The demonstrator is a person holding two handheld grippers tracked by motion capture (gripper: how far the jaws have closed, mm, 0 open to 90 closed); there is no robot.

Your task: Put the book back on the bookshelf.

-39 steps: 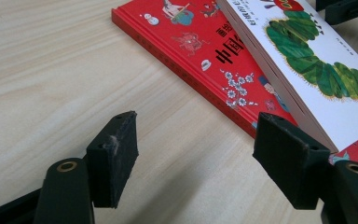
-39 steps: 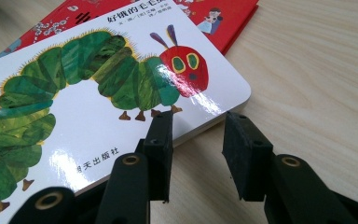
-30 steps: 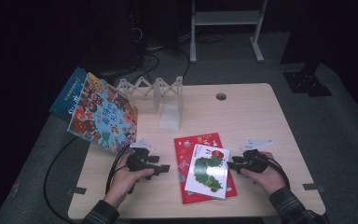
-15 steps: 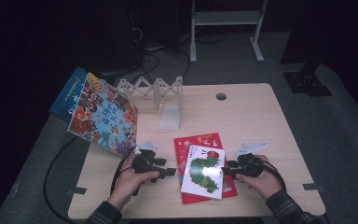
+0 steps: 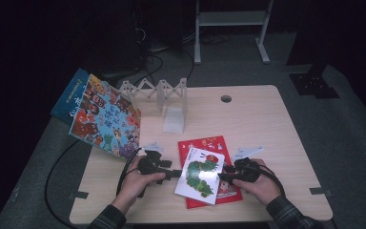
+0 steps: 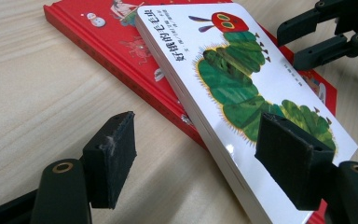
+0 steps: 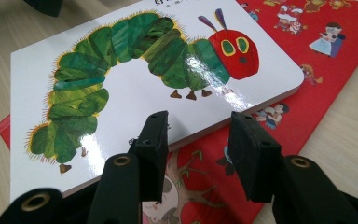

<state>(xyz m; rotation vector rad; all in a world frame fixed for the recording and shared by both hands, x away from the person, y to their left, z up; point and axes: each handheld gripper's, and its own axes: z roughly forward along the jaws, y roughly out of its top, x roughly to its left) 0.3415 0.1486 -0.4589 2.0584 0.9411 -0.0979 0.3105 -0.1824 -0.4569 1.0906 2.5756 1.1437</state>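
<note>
Your right gripper [image 7: 200, 154] has just been widening its fingers [image 7: 254, 154]; they stand apart with nothing pressed between them, the white caterpillar book [image 7: 135, 88] just ahead of them, its edge over the left finger. Your left gripper [image 6: 205, 163] has its fingers [image 6: 112, 158] spread wide and clamping nothing: the near corner of that book lies between them, one finger over its cover, the other clear of it above bare table [image 6: 37, 93].

Since a second ago, the caterpillar book has slid and turned toward your left fingers, and your right hand [image 5: 259, 183] has followed it inward across the table.

Under the caterpillar book lies one red book [image 7: 335, 51], touching it, its far corners showing beyond your fingers. Farther out, past your left hand [image 5: 136, 183], two more picture books [image 5: 102, 117] overhang the table's edge. Four books in all. Beyond them stands one white folding rack [image 5: 159, 90], with nothing in it, and a white block [image 5: 174, 119] rests just before it.
</note>
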